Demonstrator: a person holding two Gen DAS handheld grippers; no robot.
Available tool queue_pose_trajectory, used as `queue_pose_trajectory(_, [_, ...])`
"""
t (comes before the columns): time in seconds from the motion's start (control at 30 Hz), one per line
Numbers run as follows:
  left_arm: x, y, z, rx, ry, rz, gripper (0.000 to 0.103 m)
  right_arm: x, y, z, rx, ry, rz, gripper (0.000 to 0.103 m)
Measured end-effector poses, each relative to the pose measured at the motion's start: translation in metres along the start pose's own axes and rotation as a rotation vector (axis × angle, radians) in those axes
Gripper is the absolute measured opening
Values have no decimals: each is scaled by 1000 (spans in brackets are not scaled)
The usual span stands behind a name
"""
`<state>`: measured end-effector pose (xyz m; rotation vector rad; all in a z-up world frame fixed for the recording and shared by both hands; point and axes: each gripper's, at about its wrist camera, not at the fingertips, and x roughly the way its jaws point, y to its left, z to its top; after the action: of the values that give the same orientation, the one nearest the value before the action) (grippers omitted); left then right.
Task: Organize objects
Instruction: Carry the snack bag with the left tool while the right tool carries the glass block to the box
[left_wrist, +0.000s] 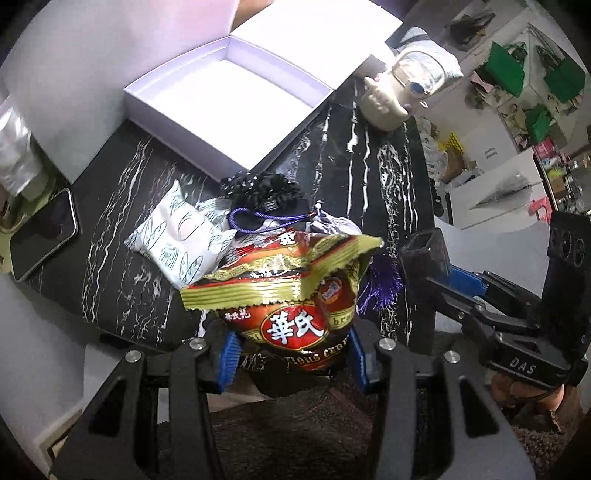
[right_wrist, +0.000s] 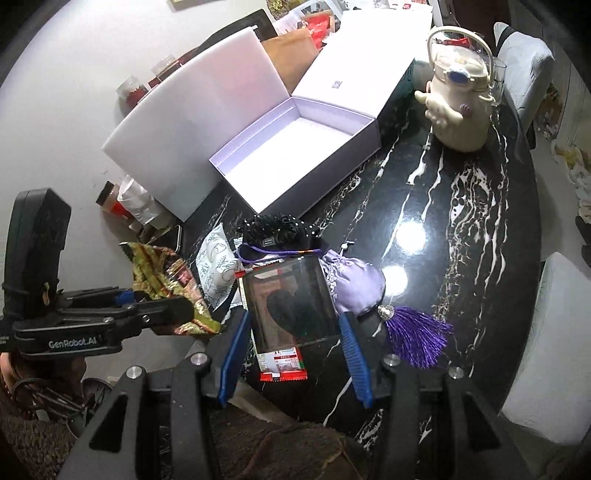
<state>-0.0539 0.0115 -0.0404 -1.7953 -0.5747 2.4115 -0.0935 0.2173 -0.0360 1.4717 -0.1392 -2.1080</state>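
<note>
Now your left hand-held gripper (left_wrist: 291, 352) clamps the crinkled red-and-gold snack packet (left_wrist: 284, 288) above the tabletop (left_wrist: 384, 184), while your right hand-held gripper (right_wrist: 291, 356) stands open around a dark, red-edged packet (right_wrist: 290, 314)

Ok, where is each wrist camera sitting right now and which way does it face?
Left wrist: on the left gripper, looking forward and down over the marble table toward the open white box; jaws closed on the red-gold snack bag; right gripper at right.
Right wrist: on the right gripper, facing the same box; open jaws flank a clear-window packet; left gripper at left.
Shared: box, teapot, purple tassel pouch, snack bag.
</note>
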Motion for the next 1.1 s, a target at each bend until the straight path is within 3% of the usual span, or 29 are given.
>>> queue_pose_trajectory(0.4, [-9,7,49,219,12,30,46,7,24,20,50,-68,-33,50])
queue_pose_trajectory(1.1, [7,67,117,390,65,30,46,57,80,54,109,-96,-135,50])
